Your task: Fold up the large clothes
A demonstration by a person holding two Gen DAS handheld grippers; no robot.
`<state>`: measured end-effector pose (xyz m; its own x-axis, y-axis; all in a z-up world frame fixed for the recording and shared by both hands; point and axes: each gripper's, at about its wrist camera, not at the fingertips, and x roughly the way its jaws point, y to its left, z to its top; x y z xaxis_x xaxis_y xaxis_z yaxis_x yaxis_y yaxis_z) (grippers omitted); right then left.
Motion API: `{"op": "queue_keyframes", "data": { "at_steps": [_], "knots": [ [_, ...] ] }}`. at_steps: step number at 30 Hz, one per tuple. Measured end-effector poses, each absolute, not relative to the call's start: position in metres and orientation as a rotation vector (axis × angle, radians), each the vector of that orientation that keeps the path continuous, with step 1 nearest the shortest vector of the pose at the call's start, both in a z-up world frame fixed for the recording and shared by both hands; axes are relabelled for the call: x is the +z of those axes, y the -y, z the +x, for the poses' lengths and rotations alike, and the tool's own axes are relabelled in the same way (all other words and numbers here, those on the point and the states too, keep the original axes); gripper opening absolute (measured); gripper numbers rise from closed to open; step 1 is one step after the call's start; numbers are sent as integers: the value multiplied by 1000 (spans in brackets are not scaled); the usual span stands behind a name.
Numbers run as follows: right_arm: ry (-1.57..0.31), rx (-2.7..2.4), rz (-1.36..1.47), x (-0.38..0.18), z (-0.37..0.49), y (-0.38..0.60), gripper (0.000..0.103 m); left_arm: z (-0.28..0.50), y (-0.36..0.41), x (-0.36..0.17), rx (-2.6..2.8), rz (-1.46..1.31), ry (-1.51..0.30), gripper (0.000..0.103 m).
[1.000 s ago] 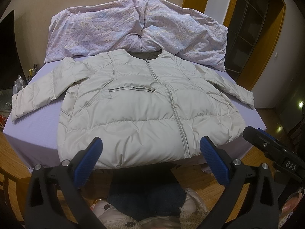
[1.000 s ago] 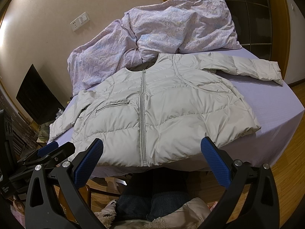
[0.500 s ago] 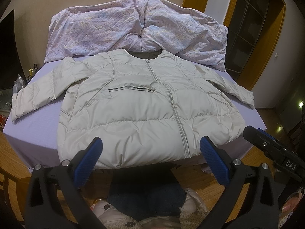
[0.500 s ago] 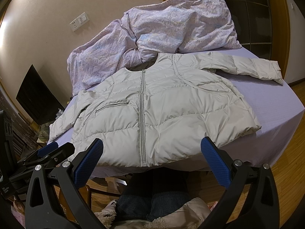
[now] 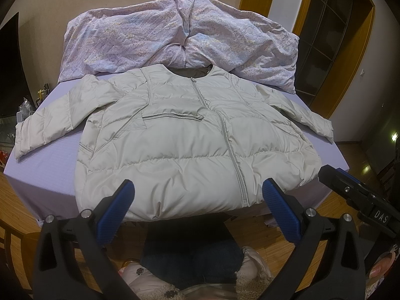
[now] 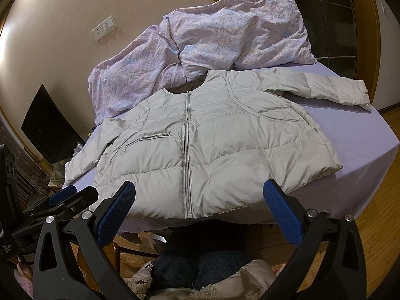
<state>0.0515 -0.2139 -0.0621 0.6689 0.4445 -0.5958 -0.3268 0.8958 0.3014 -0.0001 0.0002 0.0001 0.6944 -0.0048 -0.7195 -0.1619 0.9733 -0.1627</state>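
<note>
Puffy jacket (image 5: 190,150) flat on bed (image 5: 45,175), likely light, soft, slippery; both grippers (image 5: 197,207) (image 6: 198,207) gape empty—pinch hem corners or sleeve cuffs.

Nothing has changed; the jacket (image 5: 195,145) lies as before.

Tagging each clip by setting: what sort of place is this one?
Most likely a home bedroom: a bed with a lilac sheet, a crumpled duvet at its head, a jacket spread flat on it, wooden floor and door frames.
</note>
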Motion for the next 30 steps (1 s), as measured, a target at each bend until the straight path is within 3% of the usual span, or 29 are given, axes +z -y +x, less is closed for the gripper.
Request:
{"op": "queue_keyframes", "data": {
  "at_steps": [30],
  "knots": [
    [-717,434,175,-57,52,211,102,0,0,0,91,-221,-800,101]
  ]
}}
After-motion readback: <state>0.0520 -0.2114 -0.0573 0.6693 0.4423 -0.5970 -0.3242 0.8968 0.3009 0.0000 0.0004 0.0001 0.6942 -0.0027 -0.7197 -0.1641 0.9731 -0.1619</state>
